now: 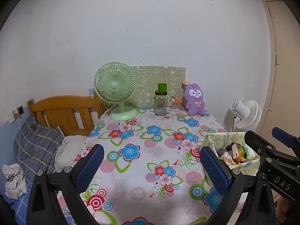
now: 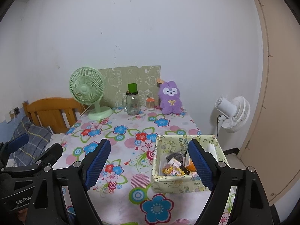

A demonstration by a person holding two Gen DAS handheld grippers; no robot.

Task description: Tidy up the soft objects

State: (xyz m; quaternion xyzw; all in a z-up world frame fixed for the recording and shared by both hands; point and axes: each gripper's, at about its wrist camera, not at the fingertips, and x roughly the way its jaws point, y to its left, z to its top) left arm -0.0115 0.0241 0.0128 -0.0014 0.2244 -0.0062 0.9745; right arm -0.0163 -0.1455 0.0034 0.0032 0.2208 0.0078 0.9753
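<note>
Both of your grippers, the left gripper (image 1: 150, 166) and the right gripper (image 2: 150, 163), hover over the flowered tablecloth (image 1: 142, 140) with jaws spread wide and nothing between the pads. The purple plush rabbit (image 2: 169, 98) sits upright at the far edge against the wall, well apart from both. The yellow fabric box (image 2: 187, 184) of small items lies just below your right gripper's right finger.

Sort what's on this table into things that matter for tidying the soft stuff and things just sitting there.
For the job:
purple plush bunny
yellow fabric basket, already holding small items
left gripper and right gripper, jaws open and empty

Just sitting there:
green desk fan
glass jar
white floor fan
</note>
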